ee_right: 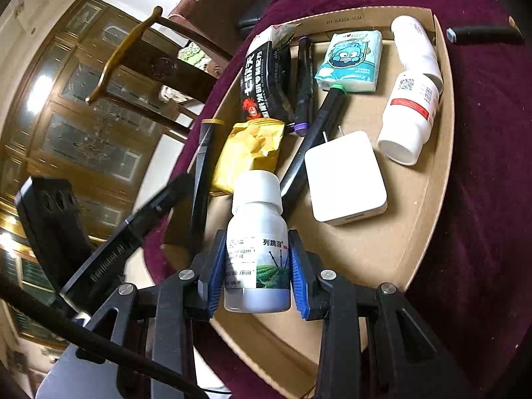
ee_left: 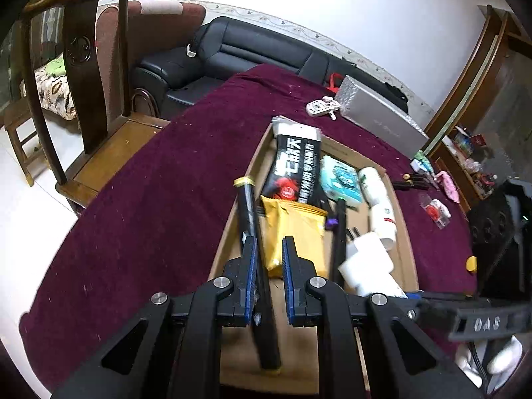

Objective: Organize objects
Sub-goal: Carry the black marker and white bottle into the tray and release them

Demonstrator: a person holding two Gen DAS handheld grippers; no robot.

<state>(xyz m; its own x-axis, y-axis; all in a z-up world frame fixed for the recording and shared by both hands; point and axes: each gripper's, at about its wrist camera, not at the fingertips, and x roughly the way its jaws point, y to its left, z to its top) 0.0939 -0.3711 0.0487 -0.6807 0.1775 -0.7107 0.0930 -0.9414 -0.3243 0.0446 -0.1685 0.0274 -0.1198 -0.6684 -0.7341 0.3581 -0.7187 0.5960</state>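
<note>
Our right tool (ee_right: 256, 266) pinches a white bottle (ee_right: 256, 242) over the cardboard tray (ee_right: 432, 173), its base blurred. Our left tool (ee_left: 269, 259) looks parted yet is pressed nearly together, a dark pen (ee_left: 252, 219) lying blurred beside one finger.

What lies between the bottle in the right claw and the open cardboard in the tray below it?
Nothing visible does. The right claw holds the bottle over the tray; bare cardboard lies beneath and to its right. The charger, yellow packet and a black pen lie farther in, beyond that patch.
</note>
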